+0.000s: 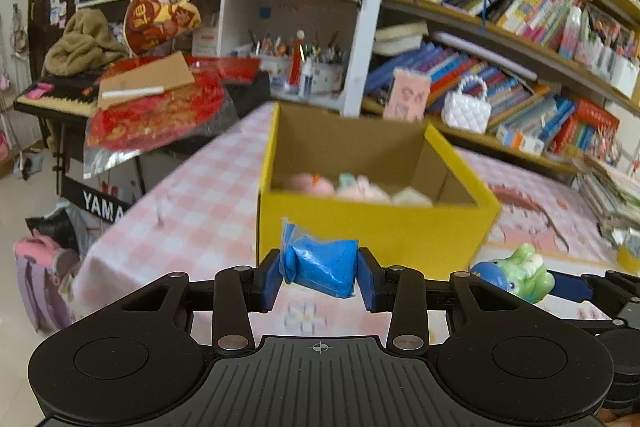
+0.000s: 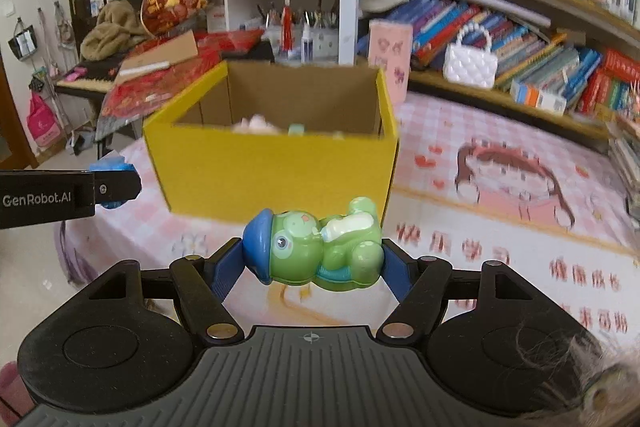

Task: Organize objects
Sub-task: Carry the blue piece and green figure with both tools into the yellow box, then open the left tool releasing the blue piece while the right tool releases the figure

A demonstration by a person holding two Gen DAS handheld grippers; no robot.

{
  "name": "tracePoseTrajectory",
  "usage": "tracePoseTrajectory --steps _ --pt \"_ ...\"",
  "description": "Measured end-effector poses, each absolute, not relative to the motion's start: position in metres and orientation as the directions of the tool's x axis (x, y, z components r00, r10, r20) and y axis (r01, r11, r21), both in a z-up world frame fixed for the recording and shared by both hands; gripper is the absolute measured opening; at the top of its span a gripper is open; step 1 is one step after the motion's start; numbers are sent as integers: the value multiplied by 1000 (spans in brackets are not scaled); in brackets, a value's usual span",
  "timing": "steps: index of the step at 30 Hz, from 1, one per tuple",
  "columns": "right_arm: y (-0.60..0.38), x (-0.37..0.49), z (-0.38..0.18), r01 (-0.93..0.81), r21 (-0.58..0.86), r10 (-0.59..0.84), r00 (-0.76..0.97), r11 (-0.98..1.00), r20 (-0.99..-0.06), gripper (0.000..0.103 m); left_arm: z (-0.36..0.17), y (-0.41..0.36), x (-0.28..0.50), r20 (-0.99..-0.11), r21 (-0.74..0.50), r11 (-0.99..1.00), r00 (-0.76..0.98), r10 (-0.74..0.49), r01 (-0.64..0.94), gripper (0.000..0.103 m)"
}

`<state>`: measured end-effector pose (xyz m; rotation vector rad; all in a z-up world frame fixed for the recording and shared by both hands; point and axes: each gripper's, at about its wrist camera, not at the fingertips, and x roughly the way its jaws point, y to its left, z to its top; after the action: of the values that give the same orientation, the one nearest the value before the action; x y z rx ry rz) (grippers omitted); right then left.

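In the left wrist view, the left gripper has its fingers closed on a blue packet wrapped in thin plastic; both pads press its sides. The landmark is the yellow box, open at the top. The packet is in the air just in front of the near wall of the box, lower than its rim. Inside the box some soft pink and pale toys lie on the bottom, but they are too blurred to name. At the right of the box front, the green frog toy appears.

In the right wrist view, the right gripper clamps this green frog toy, which has a blue cap and lies on its side between the pads. It is also in front of the near wall of the yellow box, below the rim. The left gripper comes in at the left of the box.

My judgement: part of the sorting is done, because toys are already in the box. The two held things are not yet inside; both must go over the rim and be released.
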<state>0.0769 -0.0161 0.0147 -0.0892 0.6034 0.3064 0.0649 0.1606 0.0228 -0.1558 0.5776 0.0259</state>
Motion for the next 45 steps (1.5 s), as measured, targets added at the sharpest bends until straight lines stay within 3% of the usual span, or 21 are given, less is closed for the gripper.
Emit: tracePoseTrajectory --steps 7,14,24,32,41,45 --pt "-13 125 41 -329 -7 286 830 944 -480 69 41 164 103 -489 -125 987 872 27 -100 38" --pt "-13 177 46 -366 -47 306 837 930 -454 69 36 161 144 -503 -93 987 862 66 -130 38" --pt "-5 234 22 -469 -130 347 787 873 -511 69 10 145 193 -574 -14 990 812 106 -139 38" --pt "2 267 0 -566 -159 366 697 809 -617 70 -8 136 220 -632 61 988 760 149 -144 38" --pt "13 277 -7 -691 -202 407 608 693 -682 70 -14 128 232 -643 119 984 745 177 -131 39" --pt "15 279 -7 -698 -201 399 594 687 -698 71 -14 124 233 -647 122 987 745 162 -109 46"
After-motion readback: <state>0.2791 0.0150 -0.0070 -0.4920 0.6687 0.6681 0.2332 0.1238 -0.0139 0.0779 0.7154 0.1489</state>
